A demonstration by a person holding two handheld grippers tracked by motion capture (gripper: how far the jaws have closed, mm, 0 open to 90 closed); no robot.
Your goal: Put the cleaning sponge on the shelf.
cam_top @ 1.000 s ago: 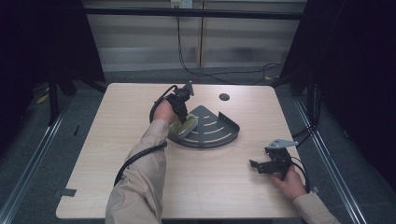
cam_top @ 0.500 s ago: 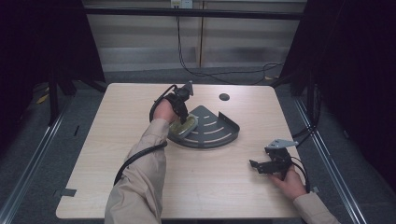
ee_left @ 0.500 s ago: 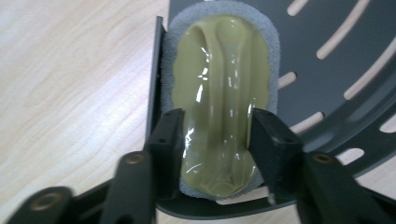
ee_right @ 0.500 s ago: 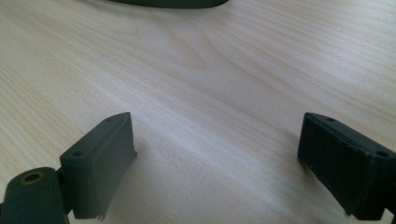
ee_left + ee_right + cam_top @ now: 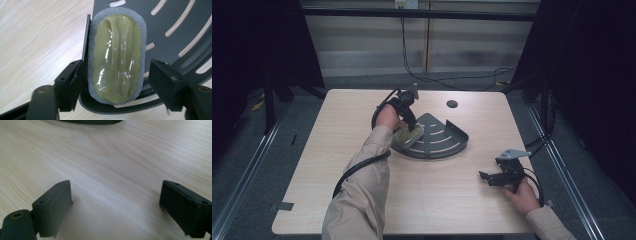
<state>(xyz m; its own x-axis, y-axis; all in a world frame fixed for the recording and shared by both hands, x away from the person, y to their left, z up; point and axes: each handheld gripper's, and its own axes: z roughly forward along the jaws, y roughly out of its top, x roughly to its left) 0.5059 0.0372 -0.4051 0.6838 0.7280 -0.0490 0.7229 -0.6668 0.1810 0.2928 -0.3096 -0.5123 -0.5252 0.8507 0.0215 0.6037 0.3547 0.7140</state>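
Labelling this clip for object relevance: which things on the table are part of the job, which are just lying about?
In the job:
- sponge, lying in the rack, between the open jaws
- dark slotted corner rack
- left gripper, jaws just been opening

Lying about:
- small dark round disc near the table's far edge
- right gripper, open, idle over bare table

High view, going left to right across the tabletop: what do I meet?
Left gripper over the sponge → dark slotted corner tray → right gripper, resting apart on the bare table.
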